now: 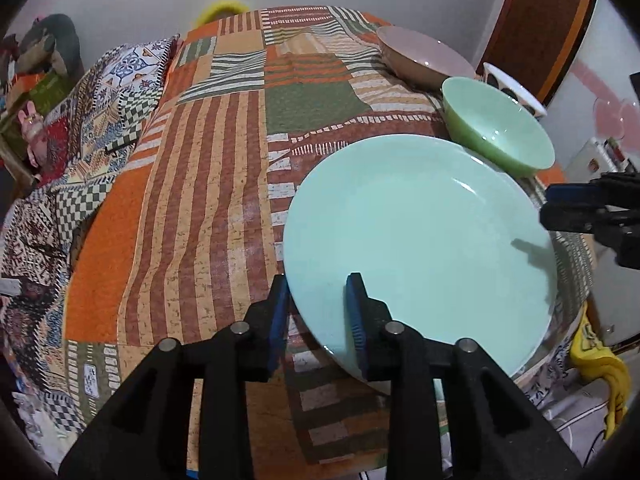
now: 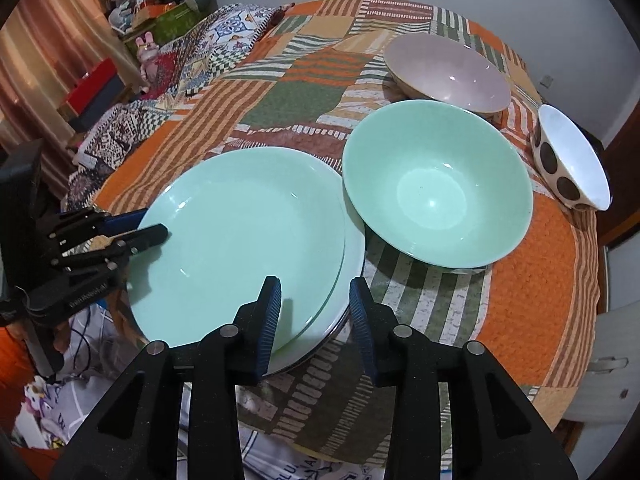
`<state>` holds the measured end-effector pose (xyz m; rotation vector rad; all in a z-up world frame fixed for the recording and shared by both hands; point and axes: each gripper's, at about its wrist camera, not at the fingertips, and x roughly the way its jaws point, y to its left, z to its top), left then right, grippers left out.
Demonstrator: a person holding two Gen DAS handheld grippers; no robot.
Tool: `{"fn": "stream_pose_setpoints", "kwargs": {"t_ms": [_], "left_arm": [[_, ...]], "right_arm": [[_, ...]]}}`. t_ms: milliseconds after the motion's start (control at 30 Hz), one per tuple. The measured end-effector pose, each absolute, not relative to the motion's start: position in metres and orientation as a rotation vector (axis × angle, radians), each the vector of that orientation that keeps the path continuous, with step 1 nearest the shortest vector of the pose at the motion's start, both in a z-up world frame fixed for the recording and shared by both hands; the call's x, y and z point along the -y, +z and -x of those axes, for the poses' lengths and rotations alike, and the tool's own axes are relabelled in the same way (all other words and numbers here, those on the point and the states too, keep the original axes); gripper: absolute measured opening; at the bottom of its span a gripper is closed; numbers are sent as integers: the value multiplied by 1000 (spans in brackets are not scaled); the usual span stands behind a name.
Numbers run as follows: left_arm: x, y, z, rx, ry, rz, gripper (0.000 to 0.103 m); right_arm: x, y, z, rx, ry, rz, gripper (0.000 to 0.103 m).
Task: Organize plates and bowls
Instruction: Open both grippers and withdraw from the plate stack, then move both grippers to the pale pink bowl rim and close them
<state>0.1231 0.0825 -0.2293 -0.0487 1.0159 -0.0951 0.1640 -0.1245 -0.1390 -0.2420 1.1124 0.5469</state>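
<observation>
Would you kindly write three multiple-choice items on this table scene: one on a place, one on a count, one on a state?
1. Where does the green bowl stand?
A. on the floor
B. on the cloth beside the plate stack
C. on a chair

2. How many bowls stand on the cloth?
A. one
B. two
C. three

3. How do the fingers of the right gripper stand?
A. apart, astride the plate stack's rim
B. shut on a spoon
C. shut on nothing

Answers:
1 B, it rests on the cloth next to the plates.
2 C, the green bowl, pink bowl and dotted bowl show.
3 A, gaps show either side of the rim.
</observation>
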Motion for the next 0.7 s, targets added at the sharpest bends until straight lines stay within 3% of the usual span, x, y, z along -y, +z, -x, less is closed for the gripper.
{"fn": "stream_pose_setpoints", "kwargs": {"t_ms": [267,700], "left_arm": [[-97,-210,-121,-988,-103,126,28],[-68,-109,-121,-756,-137,54,45]], "right_arm": [[141,-123,-160,-1059,553,212,33],[178,-56,-168,-848,533,85,33]]}}
